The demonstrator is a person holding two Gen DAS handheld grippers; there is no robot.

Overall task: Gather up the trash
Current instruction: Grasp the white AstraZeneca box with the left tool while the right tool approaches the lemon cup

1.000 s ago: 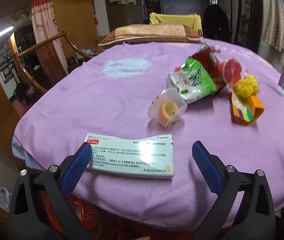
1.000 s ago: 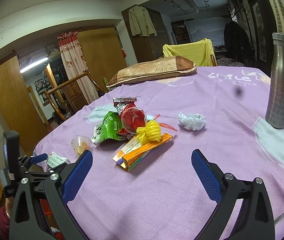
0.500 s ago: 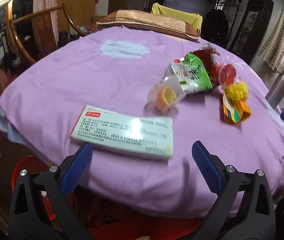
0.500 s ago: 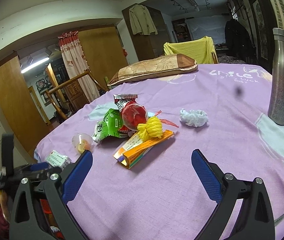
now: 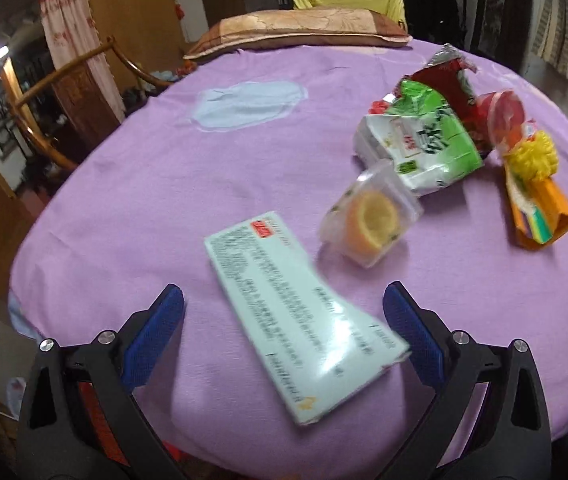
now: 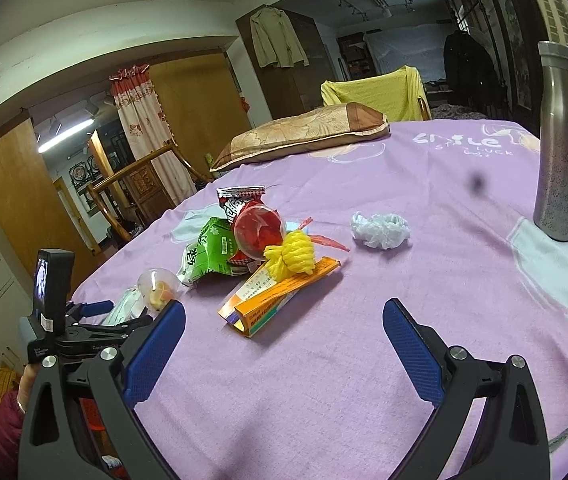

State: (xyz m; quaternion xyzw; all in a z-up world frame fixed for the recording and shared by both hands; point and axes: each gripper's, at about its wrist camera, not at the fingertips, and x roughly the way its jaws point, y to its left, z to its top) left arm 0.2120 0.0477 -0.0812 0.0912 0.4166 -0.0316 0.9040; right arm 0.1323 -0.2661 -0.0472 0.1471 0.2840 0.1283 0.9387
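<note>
A pale green medicine box (image 5: pixel 299 312) lies flat near the table's front edge, between the open jaws of my left gripper (image 5: pixel 284 336), which does not touch it. Beyond it lie a clear cup with orange peel (image 5: pixel 369 226), a green snack bag (image 5: pixel 423 144), a red wrapper (image 5: pixel 499 114), yellow netting (image 5: pixel 533 156) and an orange box (image 5: pixel 539 216). My right gripper (image 6: pixel 284 344) is open and empty, hovering near the orange box (image 6: pixel 280 298). A crumpled white tissue (image 6: pixel 379 230) lies further right. The left gripper also shows in the right wrist view (image 6: pixel 96 316).
A steel bottle (image 6: pixel 559 140) stands at the right of the purple tablecloth (image 6: pixel 363 360). A pillow (image 6: pixel 303 132) lies at the far edge. A wooden chair (image 5: pixel 56 92) stands left of the table. A red bin (image 5: pixel 96 412) sits below the front edge.
My left gripper has moved forward over the table and turned, so the medicine box now lies diagonally between its jaws. My right gripper has barely moved.
</note>
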